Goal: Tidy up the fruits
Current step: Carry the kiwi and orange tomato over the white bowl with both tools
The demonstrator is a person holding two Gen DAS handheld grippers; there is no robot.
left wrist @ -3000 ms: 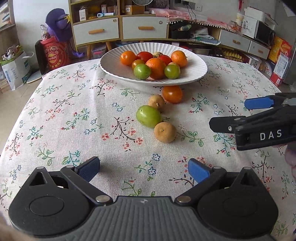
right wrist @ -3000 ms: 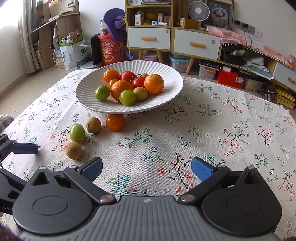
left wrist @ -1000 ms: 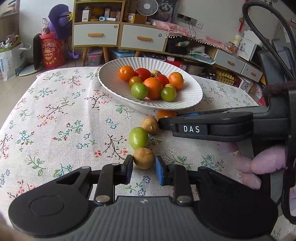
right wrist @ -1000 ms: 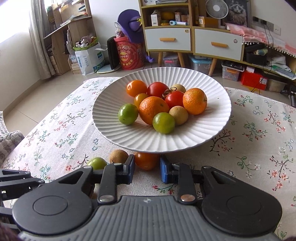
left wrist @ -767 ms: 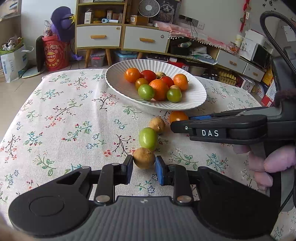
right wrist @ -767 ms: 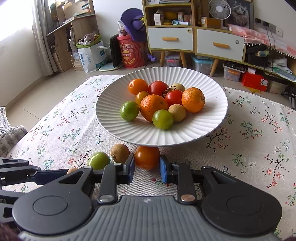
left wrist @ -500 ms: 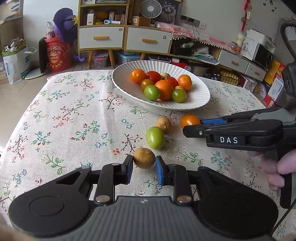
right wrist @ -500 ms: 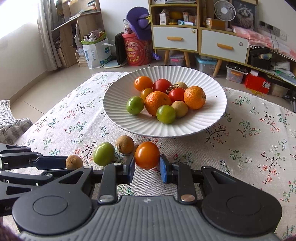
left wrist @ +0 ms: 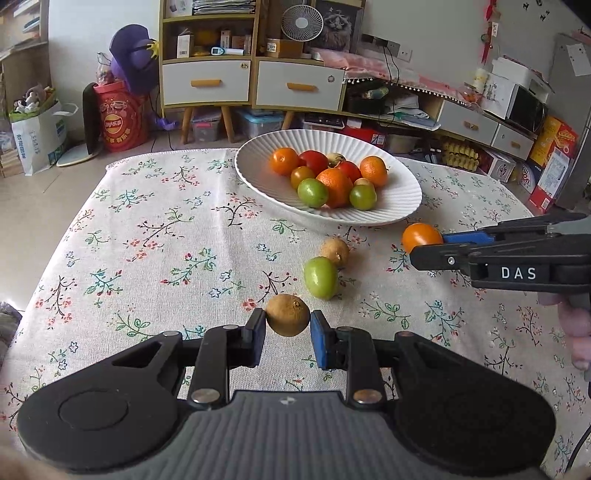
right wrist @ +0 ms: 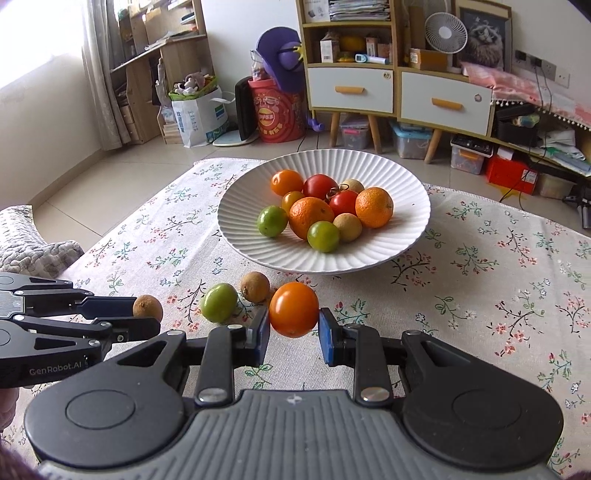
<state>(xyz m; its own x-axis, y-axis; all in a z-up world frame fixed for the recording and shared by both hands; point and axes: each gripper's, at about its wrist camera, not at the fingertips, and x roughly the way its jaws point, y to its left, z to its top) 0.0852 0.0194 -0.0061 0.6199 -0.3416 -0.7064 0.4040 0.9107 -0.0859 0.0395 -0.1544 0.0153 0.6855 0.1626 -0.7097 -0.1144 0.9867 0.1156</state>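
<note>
The left tongs [left wrist: 287,334] are clamped on a small brown round fruit [left wrist: 287,314], its blue pads pressing on either side, and the fruit hangs clear above the flowered tablecloth [left wrist: 155,236] that covers the desk. The right tongs [right wrist: 293,334] are clamped on an orange tomato [right wrist: 294,308], likewise held off the cloth. In the left wrist view the right tongs come in from the right edge with the orange tomato at their tip, and a hand [left wrist: 576,332] shows below them.

Two fruits lie loose on the cloth just in front of the white ribbed plate [right wrist: 406,192]: a green tomato [right wrist: 218,302] and a second brown fruit [right wrist: 254,287], touching or nearly touching each other. The plate stands toward the far side of the desk and holds a pile of oranges, red tomatoes, green tomatoes and pale brown fruits, all gathered in its middle.

Beyond the desk stand a wooden cabinet with white drawers [right wrist: 351,90], a small fan [right wrist: 445,27] on top of it and a red drum [right wrist: 275,114] on the floor.
</note>
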